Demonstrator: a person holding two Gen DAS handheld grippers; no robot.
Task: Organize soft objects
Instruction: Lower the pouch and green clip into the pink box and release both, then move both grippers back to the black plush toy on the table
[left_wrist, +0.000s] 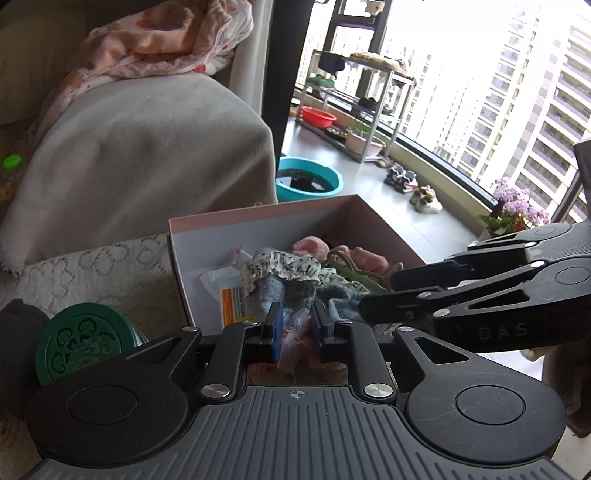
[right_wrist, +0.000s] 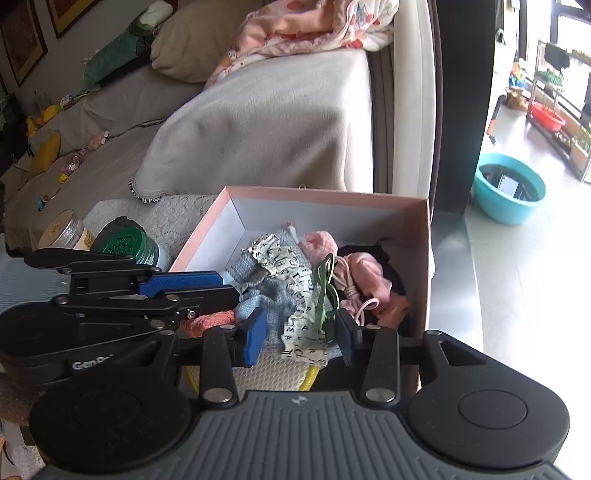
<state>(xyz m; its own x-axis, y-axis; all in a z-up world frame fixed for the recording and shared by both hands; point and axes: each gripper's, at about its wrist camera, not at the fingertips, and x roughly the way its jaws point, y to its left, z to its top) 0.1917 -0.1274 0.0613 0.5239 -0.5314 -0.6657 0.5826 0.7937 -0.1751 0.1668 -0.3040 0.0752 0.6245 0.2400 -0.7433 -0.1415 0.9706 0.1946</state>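
Note:
A pink-edged cardboard box (left_wrist: 258, 221) (right_wrist: 325, 194) holds a pile of soft items: a light blue knit cloth (left_wrist: 291, 295) (right_wrist: 273, 295), a white letter-print ruffle (left_wrist: 284, 267) (right_wrist: 295, 295), pink fluffy pieces (left_wrist: 314, 247) (right_wrist: 365, 273) and a green cord (right_wrist: 325, 288). My left gripper (left_wrist: 297, 328) sits at the box's near edge, its jaws narrow around pink-orange cloth (left_wrist: 295, 347). My right gripper (right_wrist: 301, 334) is open, with the ruffle and green cord lying between its fingers. Each gripper shows in the other's view, the right one (left_wrist: 461, 291) and the left one (right_wrist: 147, 291).
A green-lidded jar (left_wrist: 79, 341) (right_wrist: 125, 242) and a clear jar (right_wrist: 64, 229) stand left of the box on a lace cloth (left_wrist: 103, 269). A grey-covered sofa (left_wrist: 147, 158) with a pink blanket (right_wrist: 303, 26) rises behind. A teal basin (right_wrist: 508, 188) sits on the balcony floor.

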